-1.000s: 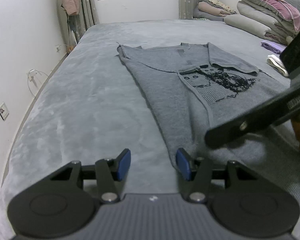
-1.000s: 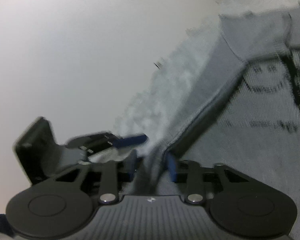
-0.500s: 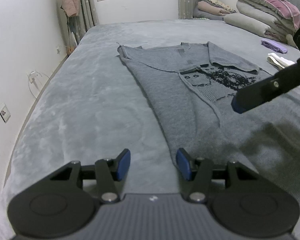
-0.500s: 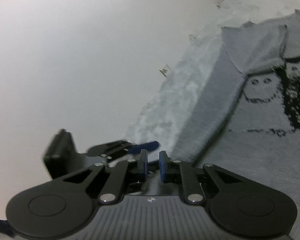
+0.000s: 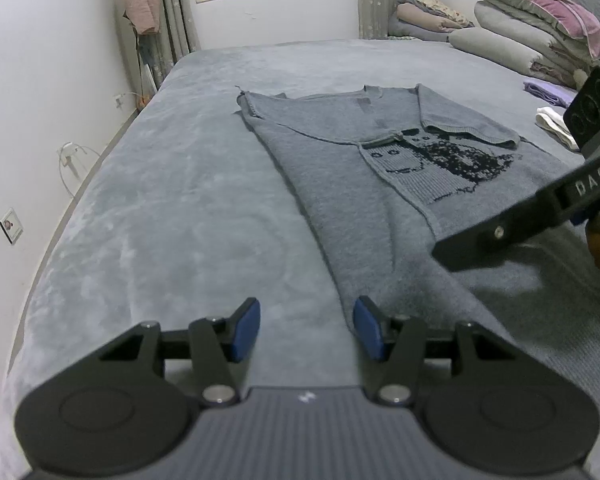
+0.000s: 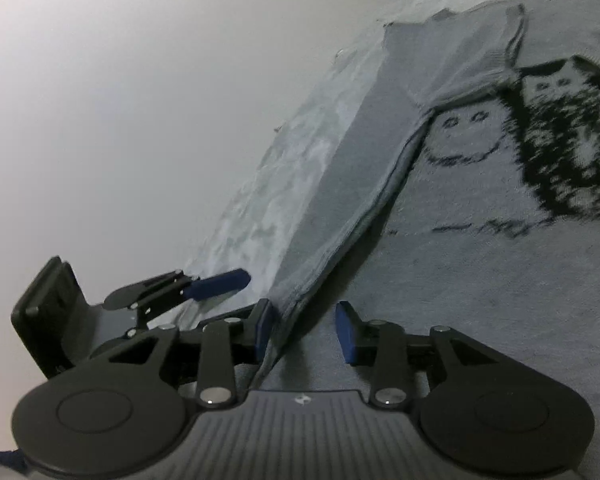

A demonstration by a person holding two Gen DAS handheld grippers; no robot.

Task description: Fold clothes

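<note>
**Grey sweater spread on the bed, both tongs parted**

A grey knit sweater with a black-and-grey owl motif is seen laid flat on a grey plush bed, filling the centre and right of the left wrist view. One sleeve is folded inward across the chest, and the left side of the body is folded over toward the middle.

The left tongs are held wide apart at the lower centre of that frame, low over the bed at the sweater's near corner; nothing is gripped.

In the right wrist view, the right tongs are seen parted, with the folded edge of the sweater running down between the blue pads; it is not clamped.

Stacked bedding is seen at the upper right.
</note>
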